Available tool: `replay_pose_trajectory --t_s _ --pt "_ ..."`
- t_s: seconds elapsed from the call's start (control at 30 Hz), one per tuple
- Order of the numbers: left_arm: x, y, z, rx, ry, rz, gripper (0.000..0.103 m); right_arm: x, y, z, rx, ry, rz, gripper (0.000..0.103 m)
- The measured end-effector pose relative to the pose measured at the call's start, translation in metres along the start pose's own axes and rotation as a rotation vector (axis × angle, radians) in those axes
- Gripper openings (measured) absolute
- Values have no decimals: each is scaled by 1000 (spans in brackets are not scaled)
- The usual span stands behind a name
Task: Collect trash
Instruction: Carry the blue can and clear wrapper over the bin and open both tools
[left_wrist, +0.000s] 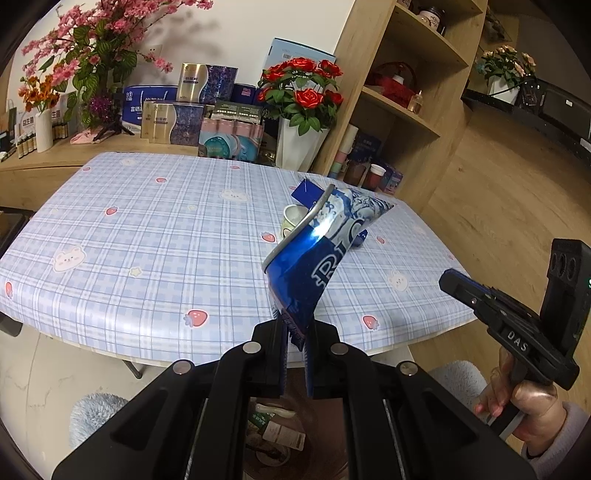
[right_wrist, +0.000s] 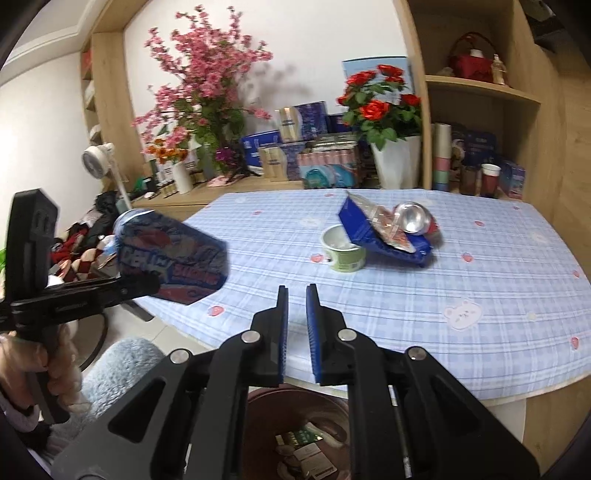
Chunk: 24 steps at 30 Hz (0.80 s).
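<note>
Left gripper (left_wrist: 295, 332) fingers clamped on a blue snack bag (left_wrist: 314, 258) held above the bench's (left_wrist: 147, 240) near edge, right gripper (right_wrist: 296, 314) fingers slightly apart and empty, with cup (right_wrist: 341, 251), blue wrapper (right_wrist: 373, 229) and crushed can (right_wrist: 415, 218) clustered toward the far edge.

- Left wrist view looks forward over its claw (left_wrist: 295, 332), close above the table (left_wrist: 147, 229) edge.
- Right wrist view faces likewise; both share the table and cup (right_wrist: 343, 251).

the blue snack bag (left_wrist: 314, 266) shows the big white letters "ri", and the right gripper (left_wrist: 448, 280) has "das" on its black body.
</note>
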<state>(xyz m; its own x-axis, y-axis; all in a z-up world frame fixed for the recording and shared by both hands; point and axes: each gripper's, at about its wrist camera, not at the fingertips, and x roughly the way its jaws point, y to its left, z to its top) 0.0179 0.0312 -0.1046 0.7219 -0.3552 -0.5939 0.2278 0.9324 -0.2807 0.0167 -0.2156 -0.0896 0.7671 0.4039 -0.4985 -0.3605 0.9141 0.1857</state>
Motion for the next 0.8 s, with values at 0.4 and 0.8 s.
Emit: replay_pose_trajectory --t_s 0.4,0.8 --pt "12 -7 -11 21 57 -15 7 -7 -20 0 20 -78 -178 98" --pt "27 -21 -25 65 128 -34 7 -6 -42 -9 93 -92 -207 98"
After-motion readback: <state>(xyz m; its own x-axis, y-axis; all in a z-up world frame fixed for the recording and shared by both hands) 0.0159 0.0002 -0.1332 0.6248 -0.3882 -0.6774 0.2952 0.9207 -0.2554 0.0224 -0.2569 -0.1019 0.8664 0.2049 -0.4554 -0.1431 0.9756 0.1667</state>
